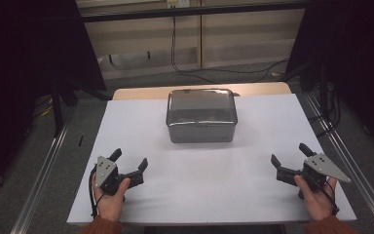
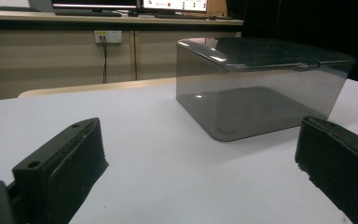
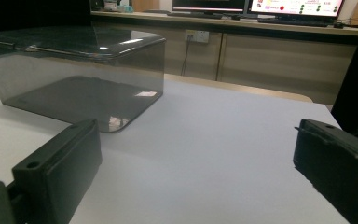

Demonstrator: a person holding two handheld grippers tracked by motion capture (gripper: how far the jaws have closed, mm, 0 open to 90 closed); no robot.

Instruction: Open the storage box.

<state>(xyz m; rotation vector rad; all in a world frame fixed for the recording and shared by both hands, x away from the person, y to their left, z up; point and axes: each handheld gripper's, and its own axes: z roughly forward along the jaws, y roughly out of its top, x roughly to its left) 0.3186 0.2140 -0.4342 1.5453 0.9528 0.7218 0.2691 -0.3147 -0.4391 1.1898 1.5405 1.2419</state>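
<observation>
high view: a smoky translucent lidded box point(image 1: 201, 116) sits closed at the middle of the counter point(image 1: 272, 126), toward its far edge, squarely placed so both sides are reachable. left gripper point(image 1: 129, 165) and right gripper point(image 1: 288, 158) rest near the front corners, well apart from the box, fingers point(image 2: 60, 175) spread wide and holding nothing, apparently a ready pose before reaching in.

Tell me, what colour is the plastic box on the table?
The box is smoky grey and see-through, clearest in the left gripper view.
</observation>
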